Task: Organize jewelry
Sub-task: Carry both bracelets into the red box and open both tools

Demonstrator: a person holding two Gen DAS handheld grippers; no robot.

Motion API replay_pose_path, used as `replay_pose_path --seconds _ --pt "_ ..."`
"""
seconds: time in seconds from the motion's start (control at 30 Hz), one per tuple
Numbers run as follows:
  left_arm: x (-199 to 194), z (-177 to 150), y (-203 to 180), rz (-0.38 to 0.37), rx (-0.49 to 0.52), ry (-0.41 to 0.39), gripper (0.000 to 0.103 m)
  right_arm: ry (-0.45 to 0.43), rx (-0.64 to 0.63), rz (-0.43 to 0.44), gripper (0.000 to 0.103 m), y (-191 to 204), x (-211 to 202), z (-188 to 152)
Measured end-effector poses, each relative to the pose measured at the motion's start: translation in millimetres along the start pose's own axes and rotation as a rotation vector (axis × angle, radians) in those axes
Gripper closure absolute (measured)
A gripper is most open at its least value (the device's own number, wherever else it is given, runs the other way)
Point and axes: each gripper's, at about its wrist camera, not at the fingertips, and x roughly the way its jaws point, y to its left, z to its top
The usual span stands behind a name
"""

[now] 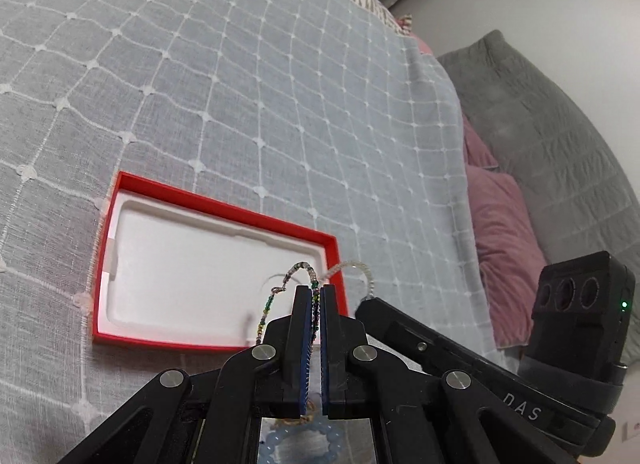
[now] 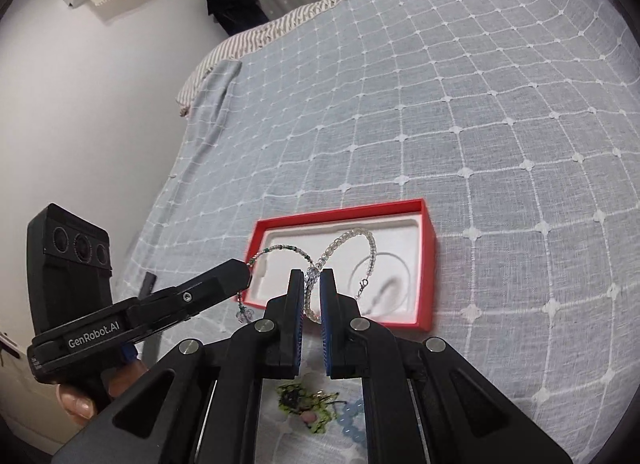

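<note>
Red card walls frame the white-lined box (image 2: 427, 264) lying on the grey checked bedspread (image 2: 480, 123), and above its near edge the left gripper (image 1: 316, 291) is clenched on a green-beaded strand (image 1: 269, 304) while the right gripper (image 2: 307, 278) pinches a clear-beaded strand (image 2: 352, 238). Whether these are two pieces or one chain is hard to tell. The step looks like laying them into the tray; next, lower over the lining and loosen each grip without tangling.
</note>
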Motion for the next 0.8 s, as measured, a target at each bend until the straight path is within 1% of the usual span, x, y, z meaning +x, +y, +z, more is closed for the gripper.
replay_pose_path --seconds 0.1,0.2,0.33,0.43,0.5,0.57,0.73,0.8 --pt "7 3 10 -0.001 -0.017 0.007 0.103 0.013 -0.009 -0.025 0.095 -3 7 1" --pt "10 7 18 0.027 -0.023 -0.006 0.103 0.020 -0.018 -0.048 0.095 -4 15 3" --pt "10 8 26 0.077 -0.015 -0.015 0.103 0.041 -0.020 -0.051 0.095 -2 27 2" --pt "14 8 29 0.139 0.014 -0.011 0.103 0.041 -0.033 -0.063 0.094 1 31 2" --pt "15 8 29 0.195 0.045 -0.021 0.103 0.040 -0.036 -0.069 0.094 2 31 1" --pt "14 8 31 0.233 0.063 -0.035 0.103 0.041 -0.041 -0.068 0.094 4 32 0" --pt "9 9 33 0.251 0.076 -0.056 0.103 0.037 -0.045 -0.088 0.094 4 32 -2" --pt "5 9 32 0.265 0.085 -0.071 0.091 0.030 -0.042 -0.091 0.094 4 30 -2"
